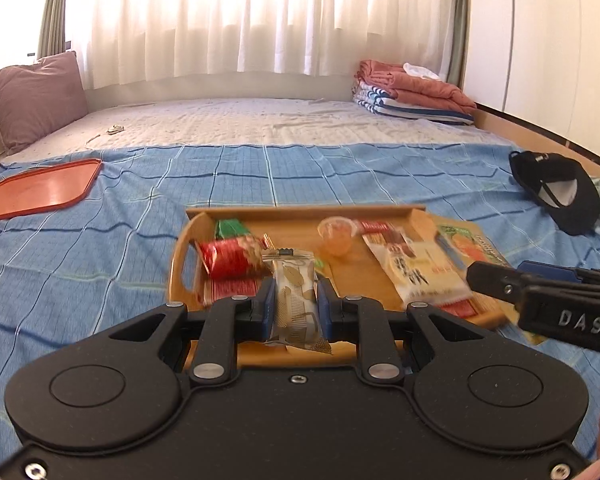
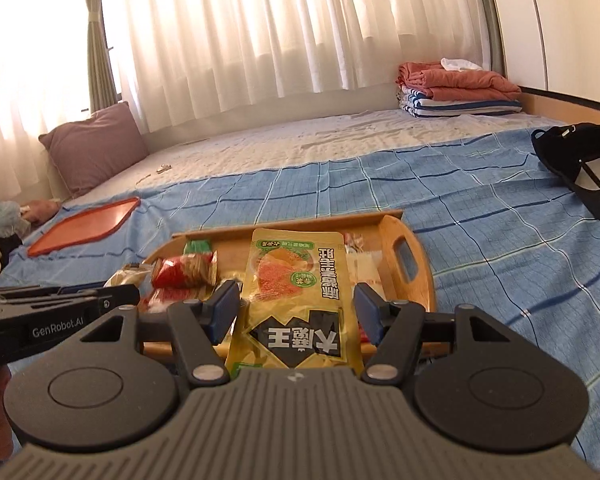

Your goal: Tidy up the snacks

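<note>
Left wrist view: the left gripper [image 1: 296, 304] clenches a white leaf-print snack packet [image 1: 295, 300] above the wooden tray [image 1: 300, 211], apparently bound for the orange tray [image 1: 40, 190] lying well left.

Right wrist view: the right gripper [image 2: 296, 308] grasps a yellow snack pouch [image 2: 294, 300], raised above the wooden tray's near edge.

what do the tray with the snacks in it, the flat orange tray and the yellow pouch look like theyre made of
Snack tray: looks like wood, perhaps bamboo; warm tan, smooth, cut-out handle.
Orange tray: probably plastic; uniform colour, thin raised rim, slight sheen.
Yellow pouch, between the right gripper pads: glossy printed plastic film or foil laminate; creases catch the light.
</note>
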A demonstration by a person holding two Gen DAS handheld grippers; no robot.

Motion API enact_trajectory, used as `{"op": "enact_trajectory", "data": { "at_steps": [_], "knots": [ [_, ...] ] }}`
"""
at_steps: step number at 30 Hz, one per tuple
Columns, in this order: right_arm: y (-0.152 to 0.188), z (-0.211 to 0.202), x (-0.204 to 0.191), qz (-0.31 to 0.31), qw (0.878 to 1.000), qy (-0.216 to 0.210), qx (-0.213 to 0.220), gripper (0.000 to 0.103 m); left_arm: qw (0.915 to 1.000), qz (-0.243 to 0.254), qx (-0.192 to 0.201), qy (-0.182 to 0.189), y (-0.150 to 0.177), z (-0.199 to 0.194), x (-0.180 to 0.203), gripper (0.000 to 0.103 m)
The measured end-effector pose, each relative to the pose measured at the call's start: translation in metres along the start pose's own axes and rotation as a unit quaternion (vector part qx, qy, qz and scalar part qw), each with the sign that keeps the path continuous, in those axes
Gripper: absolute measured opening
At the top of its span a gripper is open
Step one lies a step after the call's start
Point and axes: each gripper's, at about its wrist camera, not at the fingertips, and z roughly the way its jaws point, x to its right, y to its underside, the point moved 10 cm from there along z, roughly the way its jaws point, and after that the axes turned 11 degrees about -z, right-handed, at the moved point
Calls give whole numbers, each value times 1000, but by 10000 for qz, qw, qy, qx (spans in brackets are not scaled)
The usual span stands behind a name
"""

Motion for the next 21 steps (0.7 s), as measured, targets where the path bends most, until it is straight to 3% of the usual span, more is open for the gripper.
{"op": "enact_trajectory", "data": {
  "at_steps": [8,15,21],
  "knots": [
    [-19,47,5,372,9985,-320,-232,66,9992,-58,-316,237,-18,51,2,21],
    [-16,90,0,1098,9874,-945,-640,66,9948,-510,-713,526,-7,90,5,21],
    [-7,115,-2,1385,9802,-1118,-867,66,9951,-304,-813,467,9,105,9,21]
  ]
}}
